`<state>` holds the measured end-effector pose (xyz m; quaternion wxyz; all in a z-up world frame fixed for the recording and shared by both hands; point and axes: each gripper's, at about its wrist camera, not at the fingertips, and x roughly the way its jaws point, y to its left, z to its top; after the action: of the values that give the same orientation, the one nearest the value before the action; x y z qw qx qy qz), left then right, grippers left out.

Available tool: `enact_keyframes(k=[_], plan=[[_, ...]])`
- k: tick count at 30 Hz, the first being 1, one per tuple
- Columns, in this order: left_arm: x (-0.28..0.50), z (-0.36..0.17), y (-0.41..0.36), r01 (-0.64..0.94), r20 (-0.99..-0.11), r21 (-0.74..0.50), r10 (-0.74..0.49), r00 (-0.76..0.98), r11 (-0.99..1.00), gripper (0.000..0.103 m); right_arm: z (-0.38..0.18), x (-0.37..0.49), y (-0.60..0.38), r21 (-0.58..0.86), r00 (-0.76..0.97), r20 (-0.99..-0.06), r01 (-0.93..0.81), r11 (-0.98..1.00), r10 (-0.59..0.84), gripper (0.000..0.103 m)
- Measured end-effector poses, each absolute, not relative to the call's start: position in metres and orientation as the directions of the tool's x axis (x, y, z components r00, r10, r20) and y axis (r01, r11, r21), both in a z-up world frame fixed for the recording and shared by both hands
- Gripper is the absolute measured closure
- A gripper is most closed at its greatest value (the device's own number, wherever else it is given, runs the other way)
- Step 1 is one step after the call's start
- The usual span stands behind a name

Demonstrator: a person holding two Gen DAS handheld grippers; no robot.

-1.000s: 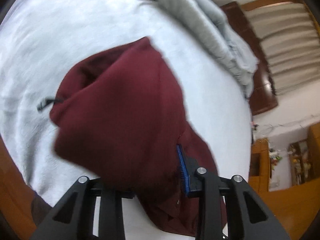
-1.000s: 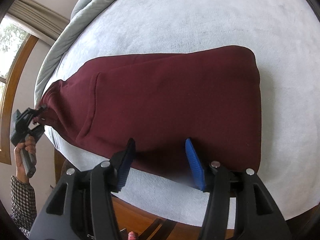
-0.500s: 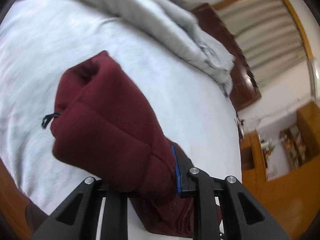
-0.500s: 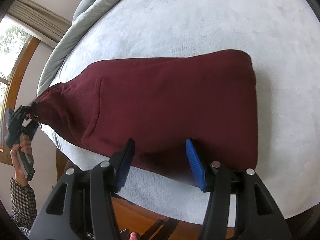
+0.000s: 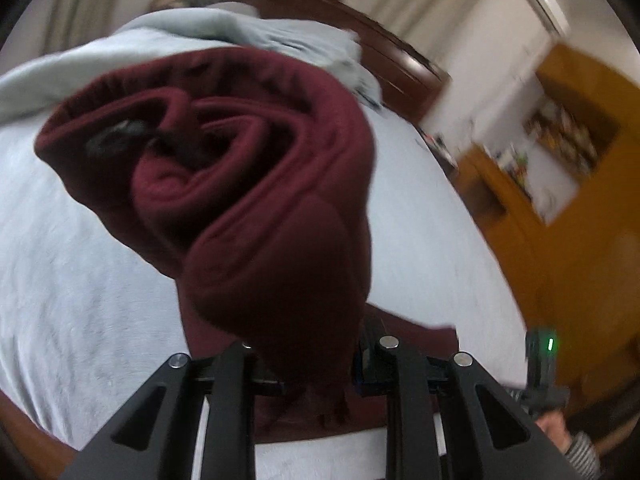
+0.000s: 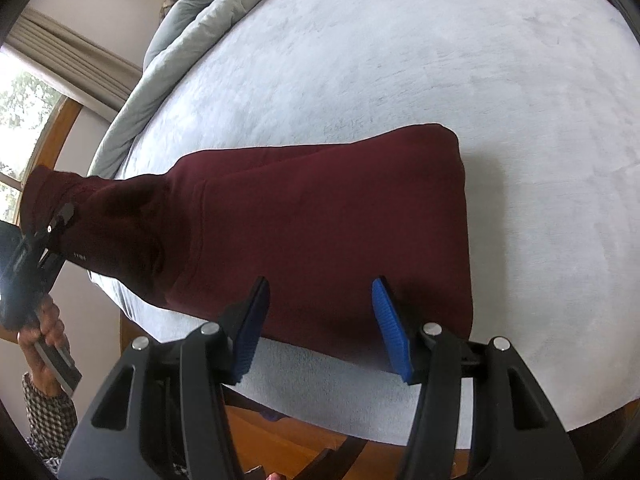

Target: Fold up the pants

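Since a second ago we lift the pants (image 6: 320, 216) waist higher, left tool (image 5: 308, 364) clenched on it, right tool (image 6: 320, 320) released, ready to fold over.

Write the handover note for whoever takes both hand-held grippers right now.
Left hand-held gripper: shut on one end of the maroon pants, lifted off the bed.
Right hand-held gripper: open, hovering over the near edge of the pants, gripping nothing.
Pants: lengthwise fold looks done; the rest lies flat near the bed edge.
Left: probably carry the lifted end across to the far end, lay it down, release, smooth.
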<state>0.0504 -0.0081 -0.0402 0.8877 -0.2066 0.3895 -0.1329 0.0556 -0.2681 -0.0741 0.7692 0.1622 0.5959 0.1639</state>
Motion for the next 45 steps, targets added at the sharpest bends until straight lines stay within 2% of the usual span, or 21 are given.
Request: enact_keyframes(k=[7,11,21,25,26,27,30,32,35,39,41,45], plan=[[0.043,-0.044,-0.063,0.192,-0.708,-0.349,-0.393,0.587,0.917,0.081,-0.076,0.053,-0.272,0.458,0.240,-0.857,-0.052,0.888,0.456,0.049],[0.042,-0.054,-0.092,0.243,-0.757,-0.257,-0.352,0.551,0.935,0.081,-0.078,0.053,-0.271,0.461,0.235,-0.856,-0.055,0.886,0.460,0.049],[0.051,-0.093,-0.147,0.340,-0.848,-0.164,-0.308,0.431,0.926,0.076,-0.088,0.056,-0.268,0.459,0.213,-0.863,-0.048,0.887,0.458,0.049],[0.048,-0.098,-0.140,0.348,-0.841,-0.142,-0.298,0.452,0.927,0.073,-0.089,0.059,-0.271,0.472,0.208,-0.858,-0.040,0.881,0.469,0.048],[0.047,-0.096,-0.138,0.349,-0.840,-0.155,-0.309,0.445,0.924,0.065,-0.089,0.059,-0.272,0.476,0.205,-0.857,-0.038,0.878,0.473,0.047],[0.043,-0.089,-0.133,0.354,-0.827,-0.215,-0.363,0.430,0.910,0.046,-0.089,0.060,-0.272,0.480,0.203,-0.855,-0.037,0.877,0.476,0.047],[0.033,-0.073,-0.111,0.312,-0.760,-0.397,-0.499,0.416,0.863,0.023,-0.085,0.062,-0.271,0.471,0.202,-0.860,-0.043,0.881,0.469,0.045],[0.028,-0.061,-0.092,0.274,-0.730,-0.449,-0.526,0.437,0.850,0.013,-0.079,0.063,-0.269,0.460,0.209,-0.864,-0.043,0.887,0.458,0.042],[0.030,-0.053,-0.061,0.166,-0.758,-0.413,-0.439,0.483,0.896,0.007,-0.065,0.064,-0.268,0.479,0.234,-0.848,-0.045,0.876,0.476,0.035],[0.040,-0.073,-0.018,-0.068,-0.855,-0.316,-0.253,0.453,0.946,0.007,-0.045,0.071,-0.255,0.521,0.233,-0.818,-0.088,0.849,0.526,0.024],[0.043,-0.084,-0.002,-0.155,-0.875,-0.330,-0.240,0.422,0.931,0.007,-0.040,0.076,-0.244,0.537,0.225,-0.808,-0.100,0.838,0.544,0.021],[0.039,-0.098,0.005,-0.187,-0.873,-0.361,-0.260,0.413,0.914,0.007,-0.046,0.087,-0.227,0.565,0.183,-0.801,-0.081,0.821,0.569,0.020]])
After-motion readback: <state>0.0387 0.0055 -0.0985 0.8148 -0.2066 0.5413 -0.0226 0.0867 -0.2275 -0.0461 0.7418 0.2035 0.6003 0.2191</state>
